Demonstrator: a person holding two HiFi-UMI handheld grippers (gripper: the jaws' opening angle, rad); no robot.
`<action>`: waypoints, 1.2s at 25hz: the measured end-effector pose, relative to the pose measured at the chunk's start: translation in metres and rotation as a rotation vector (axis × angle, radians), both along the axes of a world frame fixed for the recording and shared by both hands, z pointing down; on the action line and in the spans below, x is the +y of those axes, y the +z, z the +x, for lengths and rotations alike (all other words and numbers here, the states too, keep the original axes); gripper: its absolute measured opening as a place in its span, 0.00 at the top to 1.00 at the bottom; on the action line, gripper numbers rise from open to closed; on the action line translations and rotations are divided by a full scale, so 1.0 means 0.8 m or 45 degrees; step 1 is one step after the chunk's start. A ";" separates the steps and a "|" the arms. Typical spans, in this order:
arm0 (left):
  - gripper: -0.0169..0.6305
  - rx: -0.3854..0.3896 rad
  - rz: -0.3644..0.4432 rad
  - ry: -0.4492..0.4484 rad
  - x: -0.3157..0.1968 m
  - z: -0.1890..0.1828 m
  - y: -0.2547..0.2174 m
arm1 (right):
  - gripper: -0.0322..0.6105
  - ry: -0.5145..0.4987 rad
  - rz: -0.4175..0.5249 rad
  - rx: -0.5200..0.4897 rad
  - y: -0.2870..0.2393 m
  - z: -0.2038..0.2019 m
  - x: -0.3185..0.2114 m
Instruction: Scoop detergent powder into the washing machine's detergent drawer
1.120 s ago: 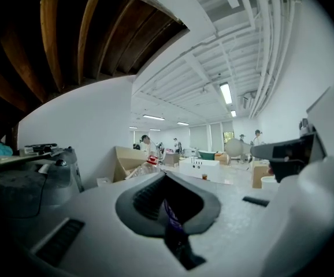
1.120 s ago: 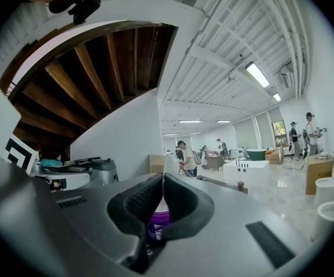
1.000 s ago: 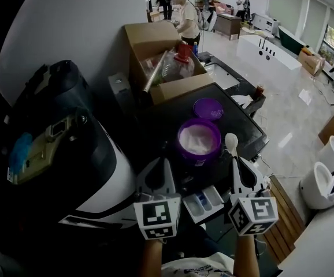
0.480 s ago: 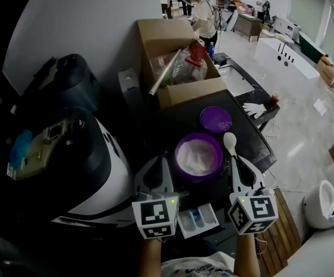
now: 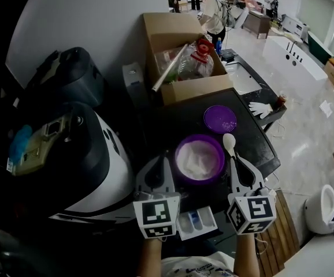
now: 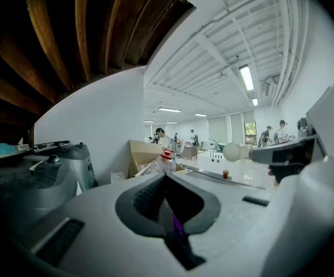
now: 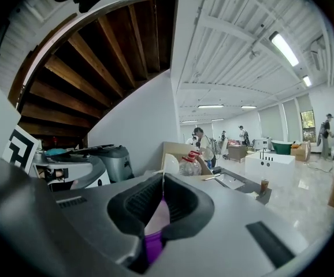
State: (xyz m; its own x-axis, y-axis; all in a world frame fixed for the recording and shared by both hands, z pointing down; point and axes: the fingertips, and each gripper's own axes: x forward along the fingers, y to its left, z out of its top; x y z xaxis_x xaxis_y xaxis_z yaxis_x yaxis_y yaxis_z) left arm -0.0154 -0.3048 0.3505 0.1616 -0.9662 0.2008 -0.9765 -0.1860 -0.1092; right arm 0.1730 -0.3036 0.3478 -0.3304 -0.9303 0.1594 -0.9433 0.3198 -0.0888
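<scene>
The right gripper (image 5: 234, 161) pinches the spoon (image 5: 229, 141) just beside the powder tub (image 5: 177, 158). The left gripper (image 5: 165, 164) is closed and empty.

My left gripper (image 6: 166, 176) and right gripper (image 7: 162, 179) have matt grey plastic shells, with black ribbed rubber lining the jaws. The spoon (image 5: 229, 143) pinched in my right one is smooth white plastic. The tub (image 5: 199, 137) is glossy purple plastic, and the powder (image 5: 199, 161) in it is matt white. The box (image 5: 173, 27) is plain brown cardboard. The floor (image 5: 305, 114) is polished and reflective. The beams (image 7: 97, 56) overhead are dark bare wood.
</scene>
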 end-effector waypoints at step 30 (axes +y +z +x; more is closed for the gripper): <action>0.97 -0.008 -0.074 0.144 -0.028 -0.008 0.019 | 0.92 0.006 -0.170 0.249 0.031 -0.036 -0.009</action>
State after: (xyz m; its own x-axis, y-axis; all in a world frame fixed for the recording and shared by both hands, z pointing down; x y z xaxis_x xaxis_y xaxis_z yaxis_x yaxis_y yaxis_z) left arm -0.0218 -0.3275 0.3655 0.2674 -0.9286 0.2574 -0.9483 -0.3010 -0.1007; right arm 0.1446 -0.3111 0.3728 -0.2771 -0.8980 0.3416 -0.9481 0.3133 0.0544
